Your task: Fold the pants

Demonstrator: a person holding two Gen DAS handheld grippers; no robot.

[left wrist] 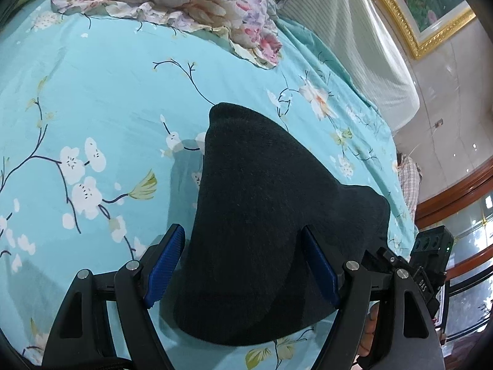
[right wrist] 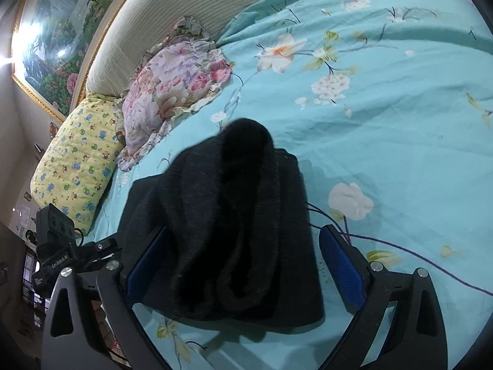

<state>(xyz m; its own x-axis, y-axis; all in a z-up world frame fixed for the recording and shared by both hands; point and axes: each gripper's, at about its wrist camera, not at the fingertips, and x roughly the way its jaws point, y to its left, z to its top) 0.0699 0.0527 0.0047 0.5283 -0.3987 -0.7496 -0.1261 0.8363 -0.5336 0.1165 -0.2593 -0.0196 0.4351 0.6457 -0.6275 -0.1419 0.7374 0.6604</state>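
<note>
Lying bunched on the bed [left wrist: 92, 98], the dark pants [left wrist: 262, 215] sit between the spread fingers of both grippers. Left gripper [left wrist: 243, 265] and right gripper [right wrist: 246, 265] are released, gripping nothing. A floral pillow [right wrist: 172, 92] rests near the headboard [right wrist: 185, 6].

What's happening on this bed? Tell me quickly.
A person holding two handheld grippers is folding dark charcoal knit pants on a turquoise floral bedsheet. The left gripper and right gripper both sit open, with the bunched fabric lying between their blue-padded fingers. Neither is clamped on it.
</note>
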